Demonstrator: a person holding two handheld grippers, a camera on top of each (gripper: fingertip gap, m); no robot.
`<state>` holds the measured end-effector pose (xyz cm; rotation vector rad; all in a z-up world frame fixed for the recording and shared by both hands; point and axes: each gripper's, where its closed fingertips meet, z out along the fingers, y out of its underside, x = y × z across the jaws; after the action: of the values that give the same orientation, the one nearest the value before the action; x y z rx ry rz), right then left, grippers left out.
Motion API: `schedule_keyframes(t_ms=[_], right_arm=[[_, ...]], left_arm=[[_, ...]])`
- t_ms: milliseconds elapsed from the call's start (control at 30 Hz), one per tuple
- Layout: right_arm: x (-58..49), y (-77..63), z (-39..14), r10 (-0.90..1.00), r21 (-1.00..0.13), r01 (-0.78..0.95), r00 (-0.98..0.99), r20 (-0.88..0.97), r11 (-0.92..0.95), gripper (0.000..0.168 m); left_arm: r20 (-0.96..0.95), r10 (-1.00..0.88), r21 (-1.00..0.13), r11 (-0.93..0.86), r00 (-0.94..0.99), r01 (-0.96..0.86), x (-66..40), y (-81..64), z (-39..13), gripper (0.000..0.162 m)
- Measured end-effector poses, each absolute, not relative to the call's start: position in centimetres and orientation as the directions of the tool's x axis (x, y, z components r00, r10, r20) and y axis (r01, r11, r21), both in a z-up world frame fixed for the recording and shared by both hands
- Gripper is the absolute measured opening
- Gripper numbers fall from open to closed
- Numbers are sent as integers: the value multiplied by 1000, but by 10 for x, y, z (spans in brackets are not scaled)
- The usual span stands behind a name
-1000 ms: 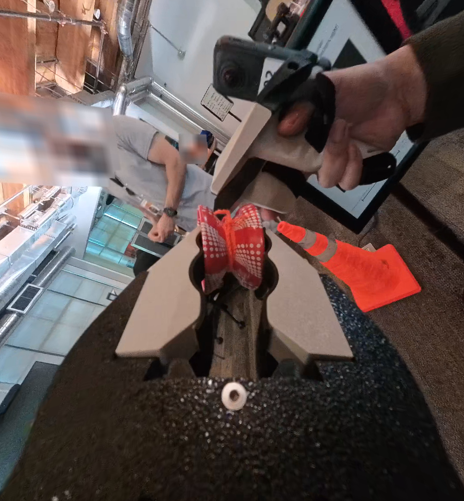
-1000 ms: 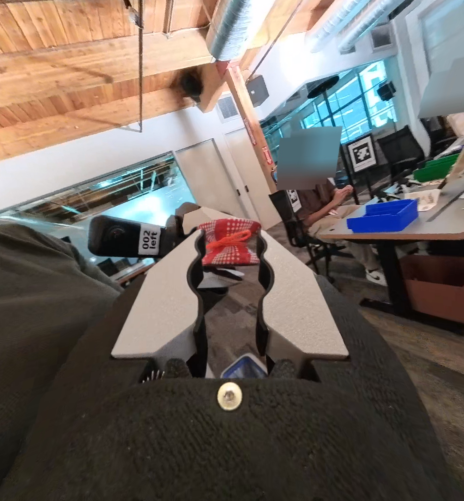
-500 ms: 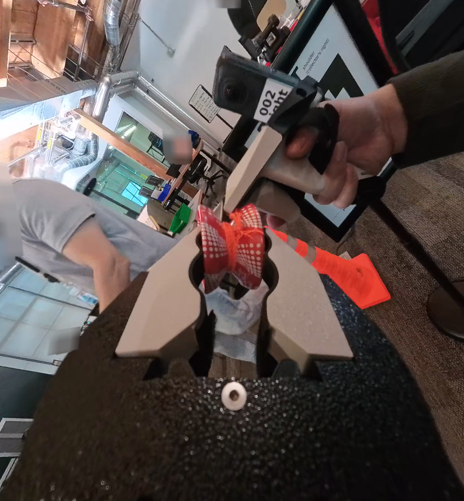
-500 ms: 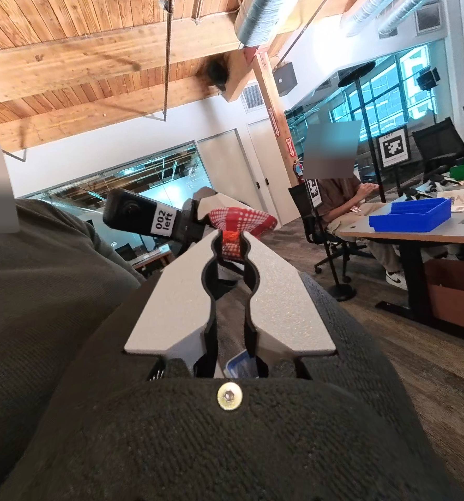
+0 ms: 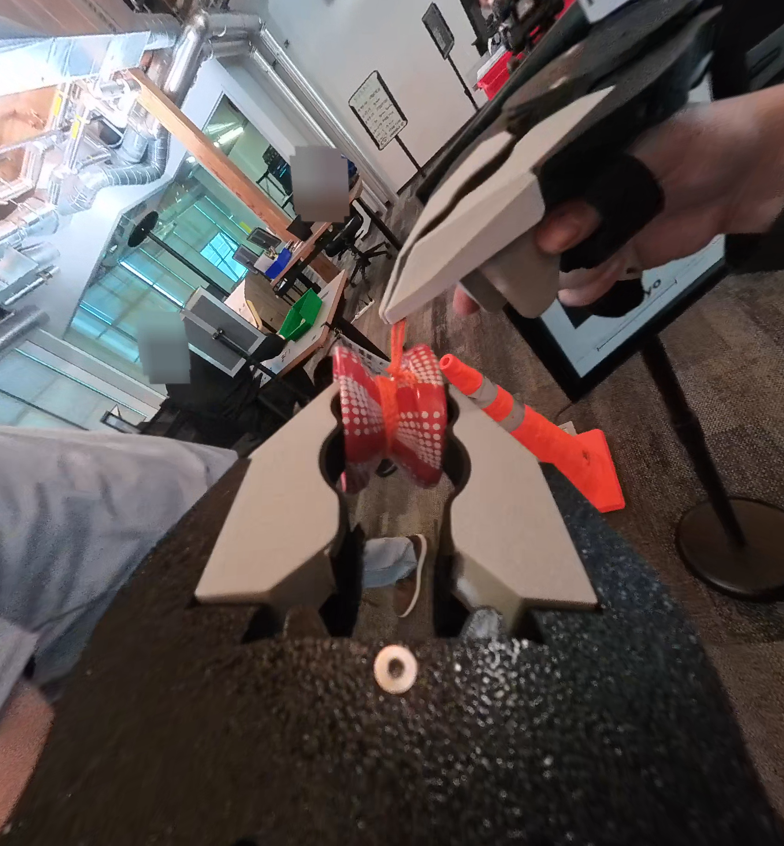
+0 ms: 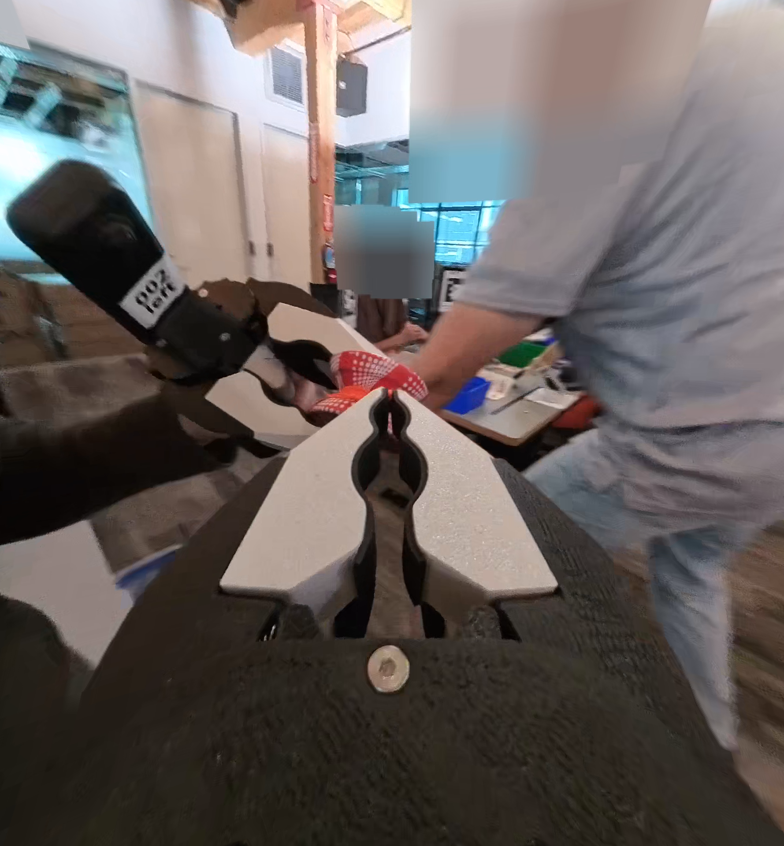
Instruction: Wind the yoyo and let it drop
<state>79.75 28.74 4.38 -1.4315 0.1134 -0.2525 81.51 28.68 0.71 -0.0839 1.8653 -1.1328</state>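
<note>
A red yoyo (image 5: 408, 425) with white dots sits crosswise between the tips of my left gripper (image 5: 392, 392), which is shut on it. Orange string (image 5: 397, 341) is wound round its axle, and a short length runs up to my right gripper (image 5: 387, 316). In the right wrist view my right gripper (image 6: 388, 397) is shut, with the orange string (image 6: 358, 393) pinched at its tips. The yoyo (image 6: 371, 368) lies just beyond those tips, held by the left gripper (image 6: 321, 366). Both grippers are hand-held in the air.
A person in a grey shirt (image 6: 678, 274) stands close on the right, also visible in the left wrist view (image 5: 60, 480). An orange cone (image 5: 541, 435) lies on the carpet by a black stand base (image 5: 742, 545). A desk (image 6: 518, 419) stands behind. Less than 4 cm separates the two grippers' tips.
My right gripper, open around the yoyo a second ago, has closed on the string and drawn back a little from the yoyo. Both views have swung round toward the standing person.
</note>
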Motion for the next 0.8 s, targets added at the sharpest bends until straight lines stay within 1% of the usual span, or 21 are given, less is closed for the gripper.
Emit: schedule_keyframes(t_ms=[133,200,367,567,700,800], right_arm=[[799,288,49,-374,-952,305,886,273,27,0],[798,289,50,-417,-925,378,838,352,-22,0],[797,294,51,-460,-887,455,774,436,-75,0],[796,312,54,-455,-861,494,743,490,-119,0],[799,340,67,-386,-840,527,753,532,-130,0],[803,369,86,-311,-815,568,758,573,-117,0]], left_arm=[[-576,-523,-795,539,-628,280,821,290,3,37],[-529,-547,-824,515,-648,238,822,290,1,37],[-440,-603,-873,461,-666,159,827,294,-2,38],[-328,-693,-930,355,-642,93,830,308,1,38],[-210,-802,-975,213,-559,61,836,337,13,38],[-158,-865,-987,145,-476,66,843,364,31,38]])
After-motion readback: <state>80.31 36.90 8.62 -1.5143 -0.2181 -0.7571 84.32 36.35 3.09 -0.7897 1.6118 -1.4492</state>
